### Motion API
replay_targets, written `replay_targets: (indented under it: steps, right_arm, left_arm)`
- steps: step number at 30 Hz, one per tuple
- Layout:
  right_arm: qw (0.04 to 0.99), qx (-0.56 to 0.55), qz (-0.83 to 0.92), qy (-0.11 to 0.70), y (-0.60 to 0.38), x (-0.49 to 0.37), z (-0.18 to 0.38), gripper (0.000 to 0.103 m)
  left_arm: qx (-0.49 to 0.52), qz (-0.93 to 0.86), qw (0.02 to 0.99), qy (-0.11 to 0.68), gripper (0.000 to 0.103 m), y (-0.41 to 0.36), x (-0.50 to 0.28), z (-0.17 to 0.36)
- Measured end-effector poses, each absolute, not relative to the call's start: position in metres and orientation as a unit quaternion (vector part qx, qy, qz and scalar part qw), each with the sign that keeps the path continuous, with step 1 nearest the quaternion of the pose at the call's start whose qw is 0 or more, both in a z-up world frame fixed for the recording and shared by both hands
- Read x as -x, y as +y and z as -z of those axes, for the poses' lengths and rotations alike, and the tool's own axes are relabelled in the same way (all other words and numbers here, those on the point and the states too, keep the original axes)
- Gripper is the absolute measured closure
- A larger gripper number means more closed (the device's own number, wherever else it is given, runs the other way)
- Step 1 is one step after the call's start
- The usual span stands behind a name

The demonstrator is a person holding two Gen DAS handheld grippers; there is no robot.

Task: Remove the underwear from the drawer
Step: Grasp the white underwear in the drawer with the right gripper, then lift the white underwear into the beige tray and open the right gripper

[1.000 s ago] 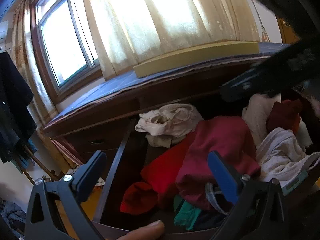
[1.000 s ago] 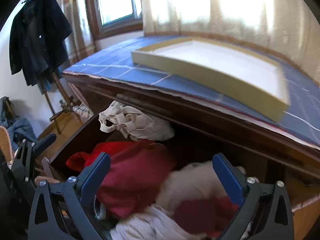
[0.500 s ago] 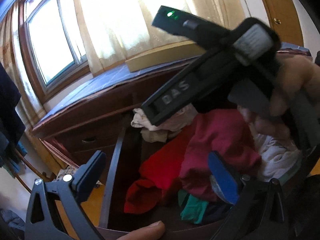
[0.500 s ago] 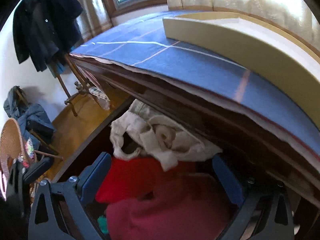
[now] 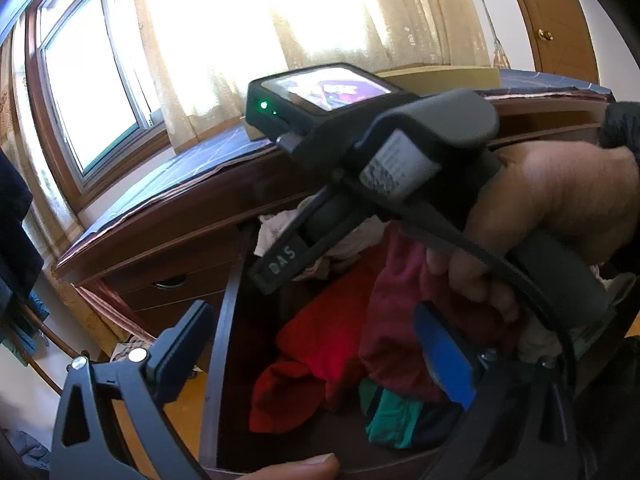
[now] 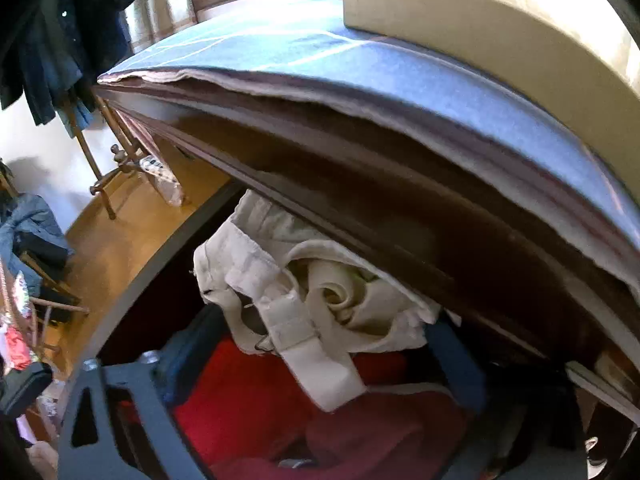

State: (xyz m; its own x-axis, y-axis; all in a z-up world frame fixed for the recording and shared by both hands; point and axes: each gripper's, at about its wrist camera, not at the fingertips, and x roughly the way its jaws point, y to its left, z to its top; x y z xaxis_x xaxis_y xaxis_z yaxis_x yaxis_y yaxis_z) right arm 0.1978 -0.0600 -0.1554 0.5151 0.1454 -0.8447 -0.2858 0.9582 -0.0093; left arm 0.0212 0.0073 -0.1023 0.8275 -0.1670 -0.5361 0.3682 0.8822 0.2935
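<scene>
Cream underwear (image 6: 304, 300) bunched at drawer (image 6: 132, 292) back, under dresser top edge, over red garment (image 6: 248, 396). Right tool (image 6: 316, 364) straddles it, jaws closing, waistband strap between blue pads, not yet pinched. Left tool (image 5: 316, 356) jaws apart, empty, above drawer front; right hand (image 5: 540, 216) crosses view.

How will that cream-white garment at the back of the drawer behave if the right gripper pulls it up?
Probably floppy: the cream-white garment lies crumpled and rolled, its band draped over the red cloth. It may snag, since its far part sits under the dresser's top edge. The right gripper is closing around the band, so the rest would likely trail.
</scene>
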Motion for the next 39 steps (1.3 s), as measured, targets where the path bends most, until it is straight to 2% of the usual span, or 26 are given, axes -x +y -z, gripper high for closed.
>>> replay_targets:
  steps: [1, 2, 3, 6, 11, 22, 31, 39]
  right_arm:
    - [0.872, 0.086, -0.120, 0.467, -0.059, -0.197, 0.154, 0.047]
    - [0.868, 0.086, -0.129, 0.472, -0.059, -0.200, 0.156, 0.070]
    - [0.861, 0.066, -0.146, 0.483, -0.063, -0.203, 0.158, 0.080]
    - [0.863, 0.030, -0.157, 0.480, -0.074, -0.203, 0.158, 0.087]
    - [0.867, 0.034, -0.197, 0.457, -0.081, -0.176, 0.143, 0.097]
    - [0.873, 0.033, -0.279, 0.398, -0.104, -0.109, 0.099, 0.100]
    - [0.881, -0.075, -0.302, 0.356, -0.162, -0.074, 0.047, 0.100]
    - [0.904, -0.115, -0.287, 0.295, -0.190, -0.066, -0.018, 0.100]
  left_arm:
    - [-0.196, 0.144, 0.936, 0.256, 0.002, 0.009, -0.021, 0.102]
    - [-0.195, 0.144, 0.936, 0.256, 0.002, 0.009, -0.023, 0.101]
    - [-0.195, 0.145, 0.936, 0.256, 0.002, 0.009, -0.022, 0.101]
    - [-0.193, 0.147, 0.936, 0.253, 0.002, 0.011, -0.022, 0.101]
    - [-0.193, 0.146, 0.937, 0.253, 0.002, 0.013, -0.022, 0.101]
    - [-0.191, 0.140, 0.938, 0.253, 0.002, 0.011, -0.022, 0.102]
    - [-0.190, 0.134, 0.940, 0.249, 0.002, 0.010, -0.020, 0.102]
    - [-0.189, 0.131, 0.942, 0.243, 0.002, 0.010, -0.018, 0.103]
